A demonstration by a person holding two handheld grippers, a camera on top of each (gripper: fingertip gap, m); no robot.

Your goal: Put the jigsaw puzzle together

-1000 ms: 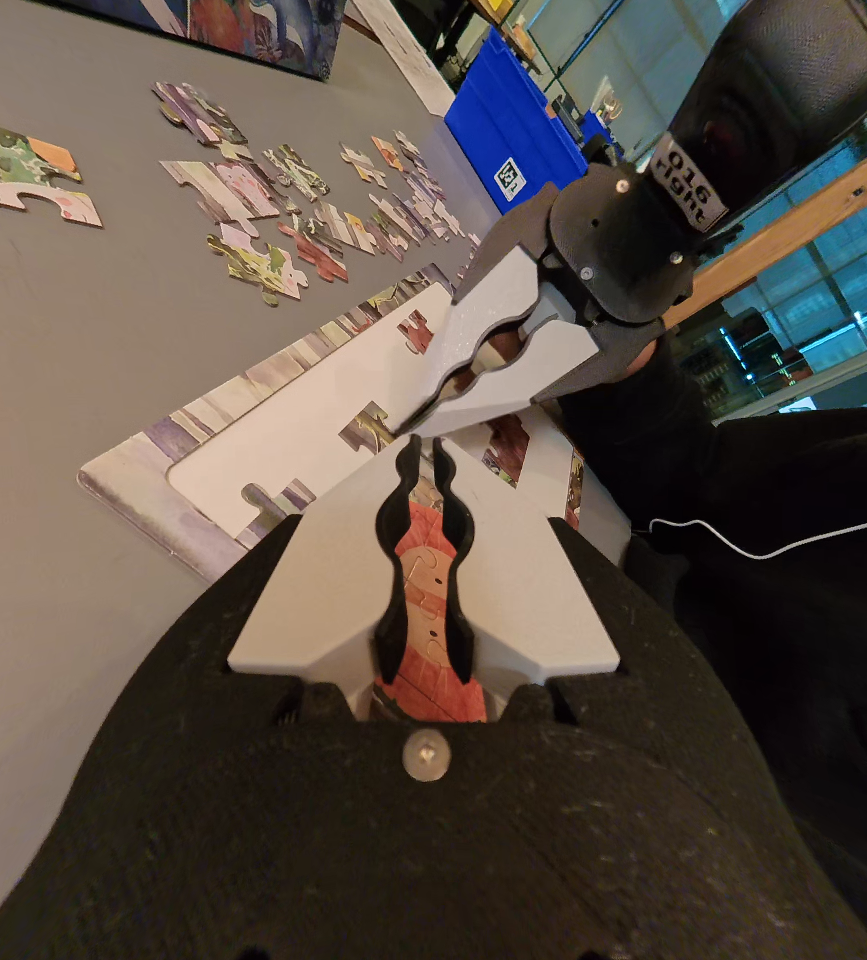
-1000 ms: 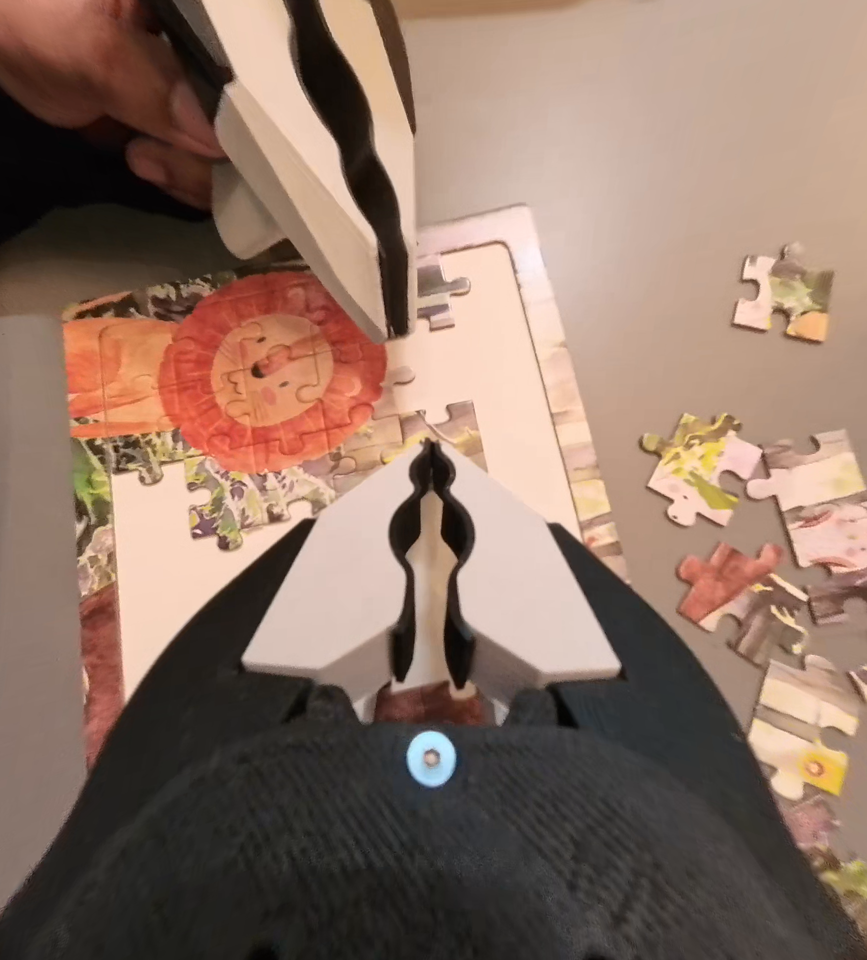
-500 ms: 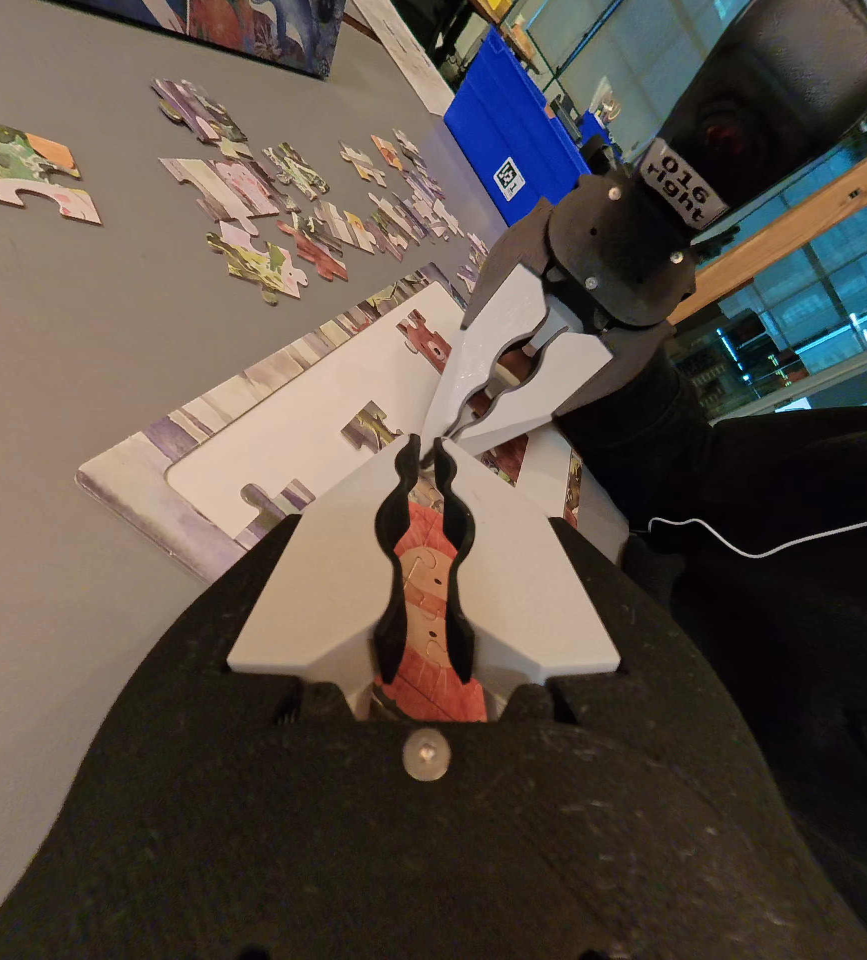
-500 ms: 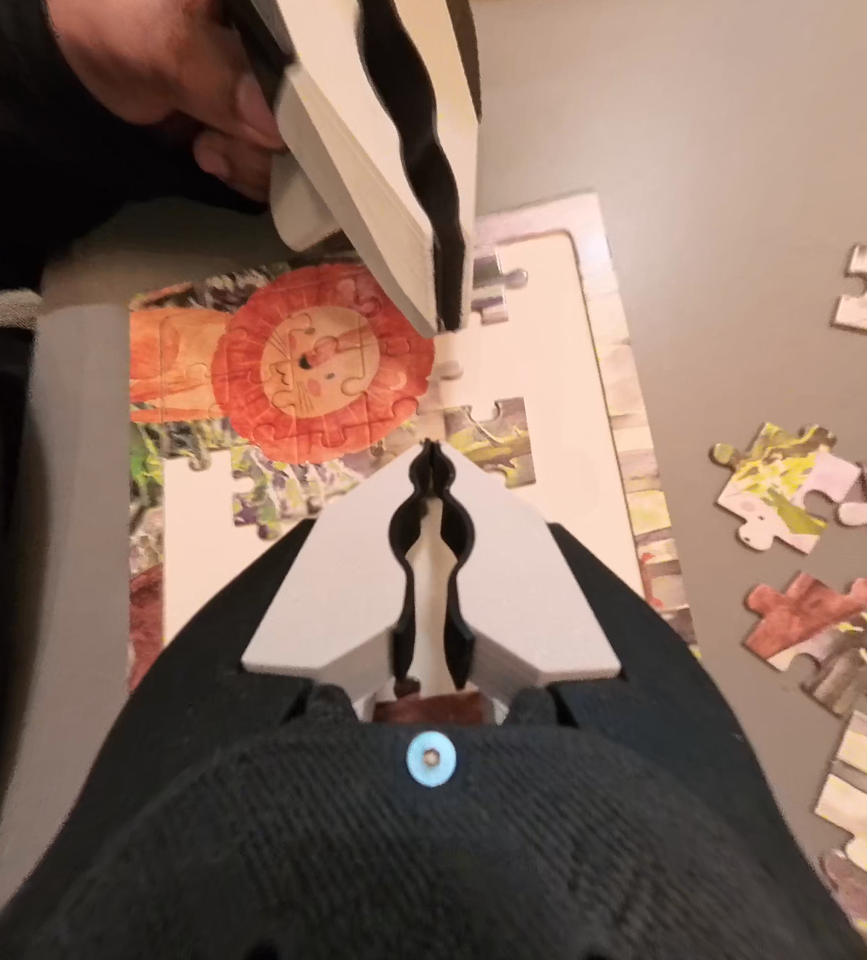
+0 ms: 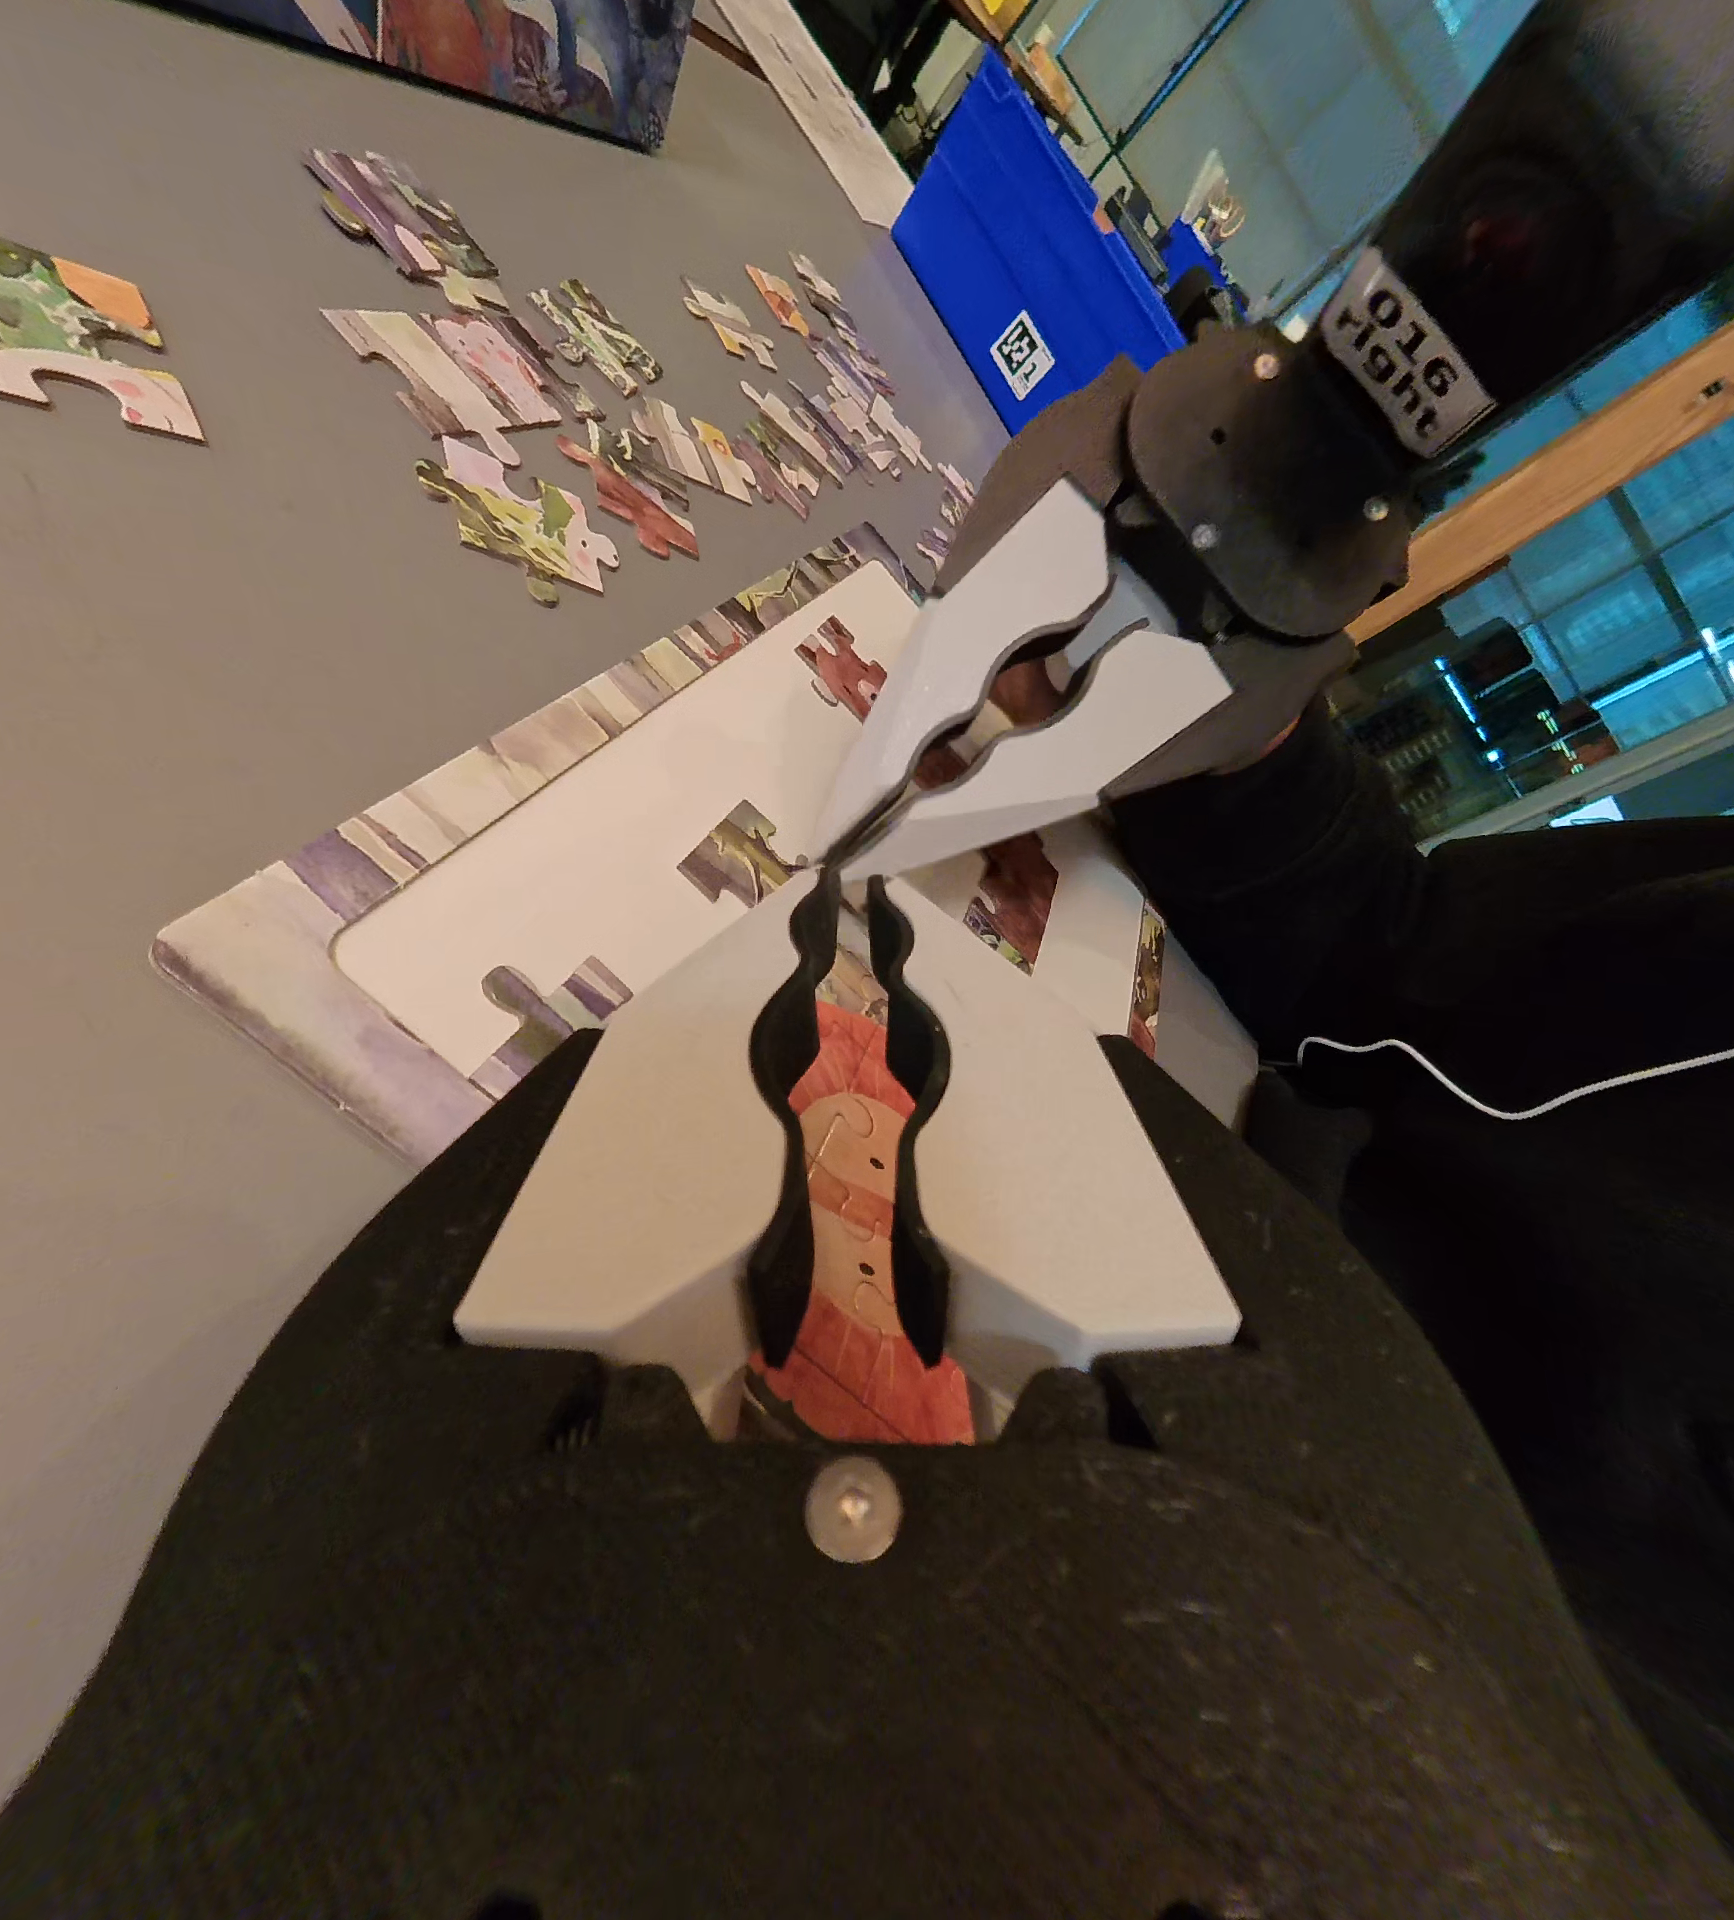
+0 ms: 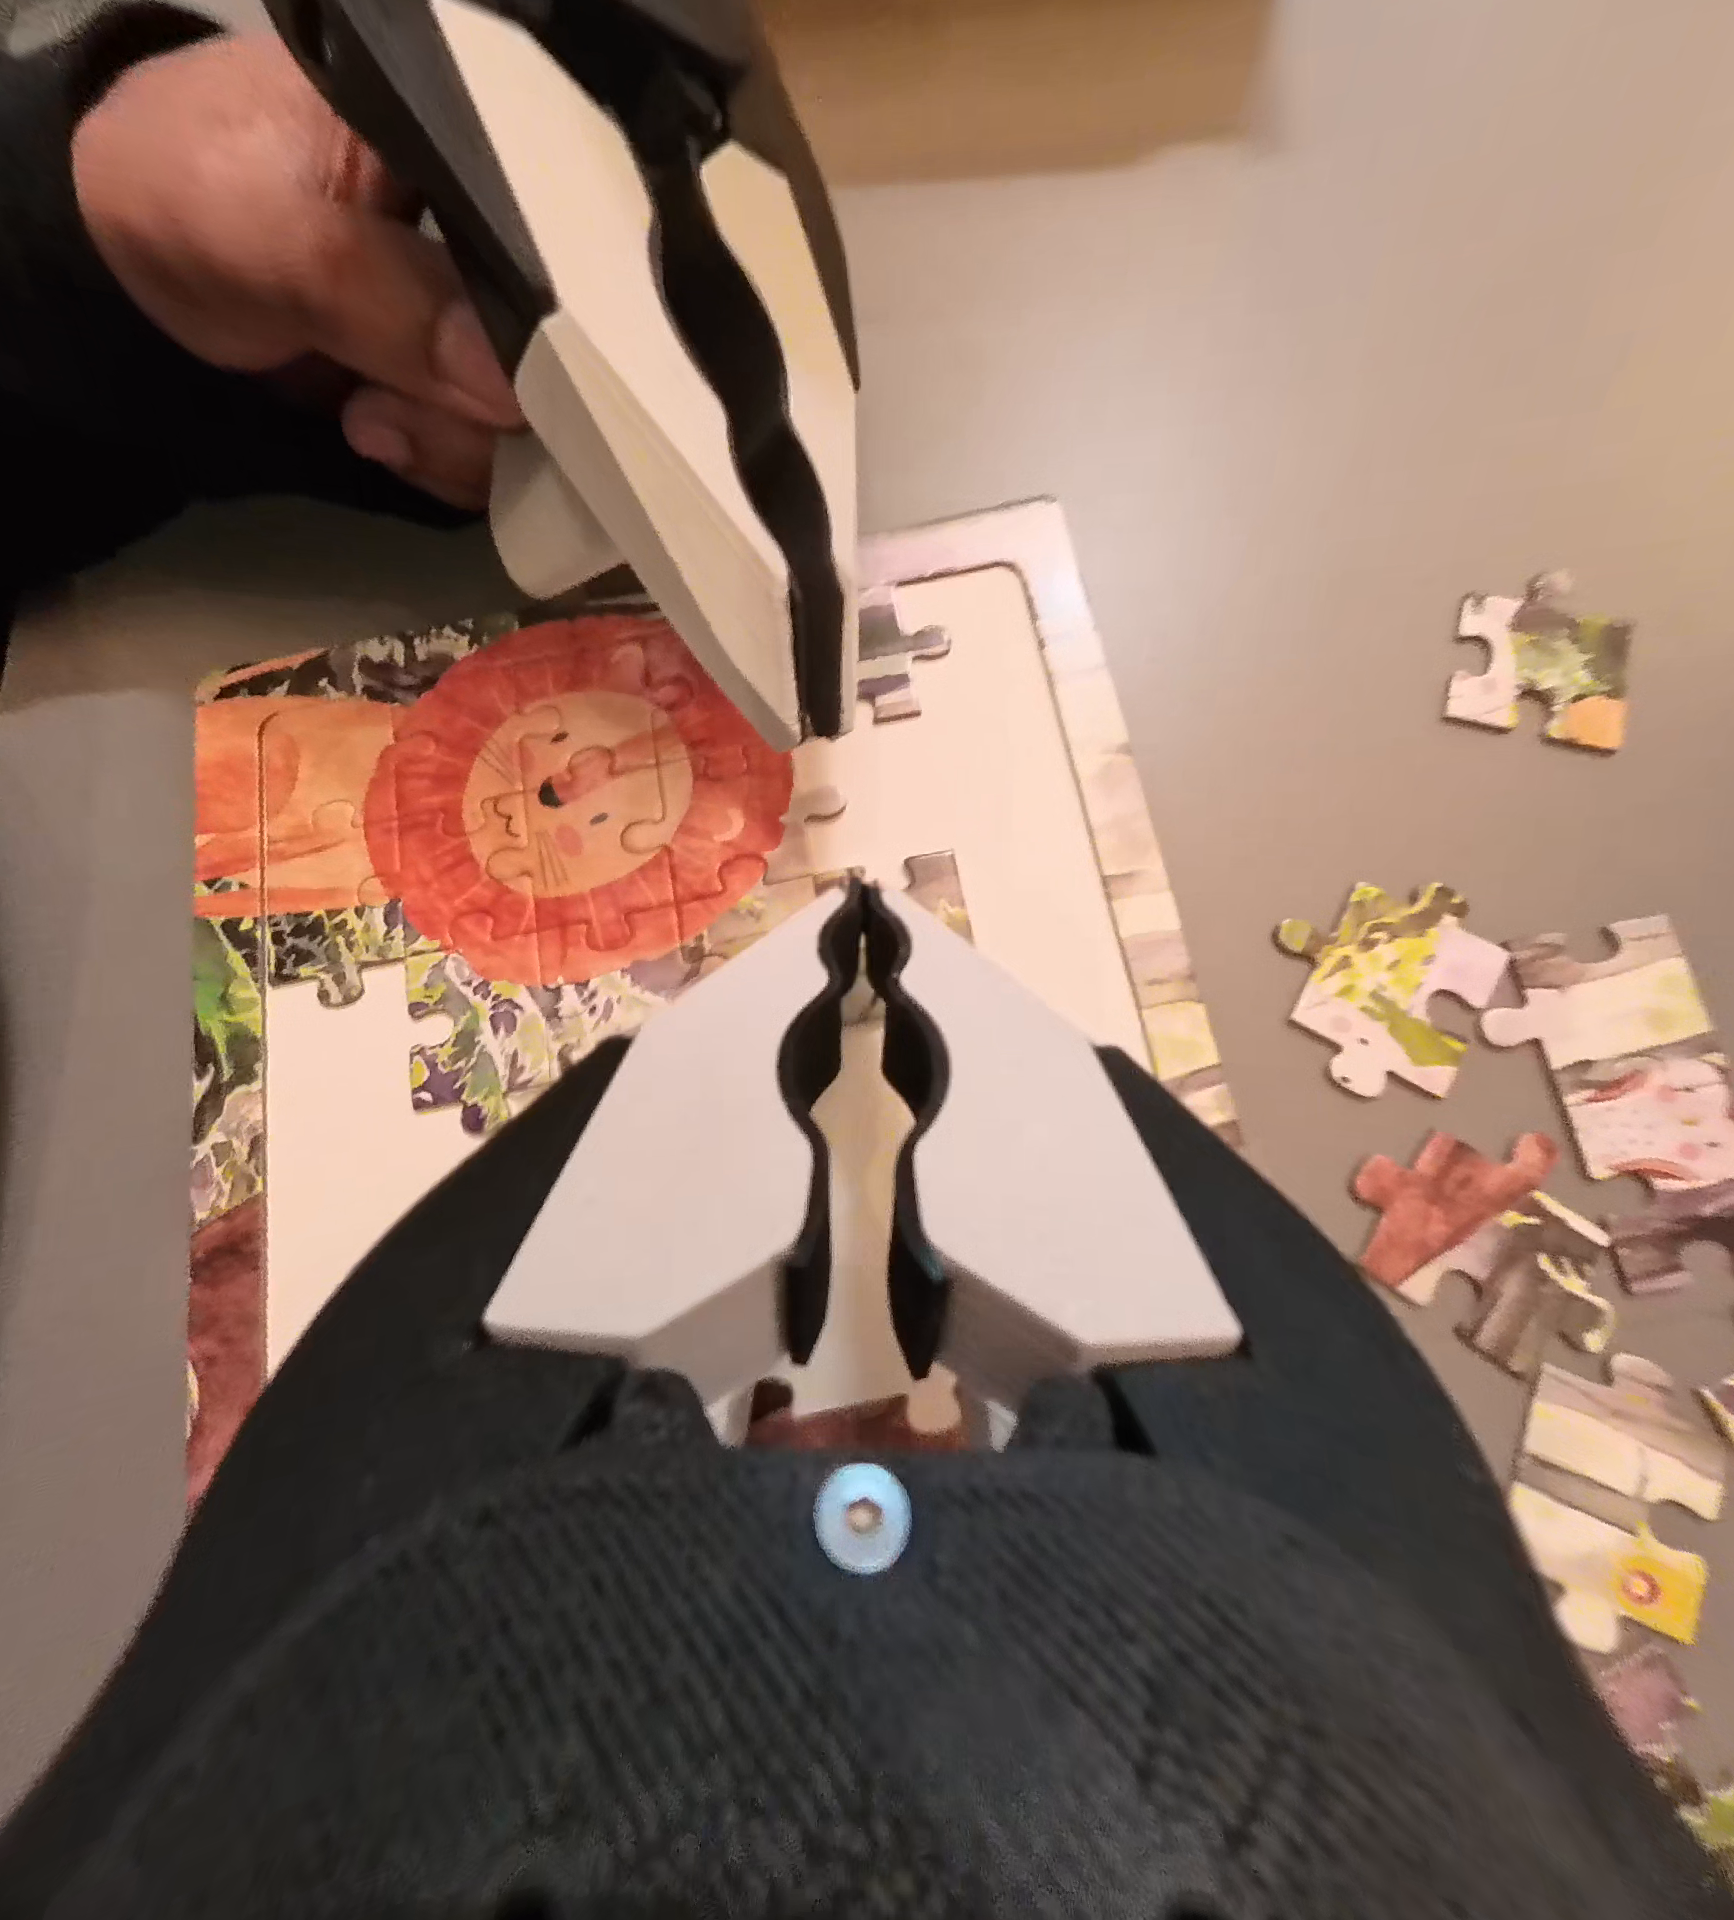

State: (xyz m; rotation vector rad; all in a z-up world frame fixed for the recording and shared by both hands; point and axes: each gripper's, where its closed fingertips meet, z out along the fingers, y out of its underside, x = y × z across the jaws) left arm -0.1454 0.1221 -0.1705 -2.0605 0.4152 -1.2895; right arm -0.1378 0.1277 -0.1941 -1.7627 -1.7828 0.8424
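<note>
The puzzle tray (image 6: 1123, 790) lies on the grey table, with a finished orange lion (image 6: 572, 800) and green foliage pieces in it and white bare areas beside them. My right gripper (image 6: 861, 894) is shut and empty, its tip on the tray at the lion's mane edge, next to a green placed piece (image 6: 936, 883). My left gripper (image 5: 847, 883) is shut and empty just above the lion (image 5: 847, 1143). It also shows in the right wrist view (image 6: 821, 727), held by a hand (image 6: 271, 260). The right gripper (image 5: 827, 857) nearly touches the left tips.
Several loose pieces (image 6: 1393, 987) lie on the table right of the tray, also in the left wrist view (image 5: 520, 520). A blue crate (image 5: 1008, 239) and a printed picture board (image 5: 489, 42) stand at the table's far side. A person's dark sleeve is close by. The tips of both grippers are at nearly the same place. Left tips and right tips are each some 6 centimetres from the lion (image 5: 847, 1143). It is also in sight in the right wrist view (image 6: 637, 811).
The right gripper tilted up and drew back slightly, then came down again with its tip close to the left gripper's tips. The left gripper has barely moved. Both stayed shut.
</note>
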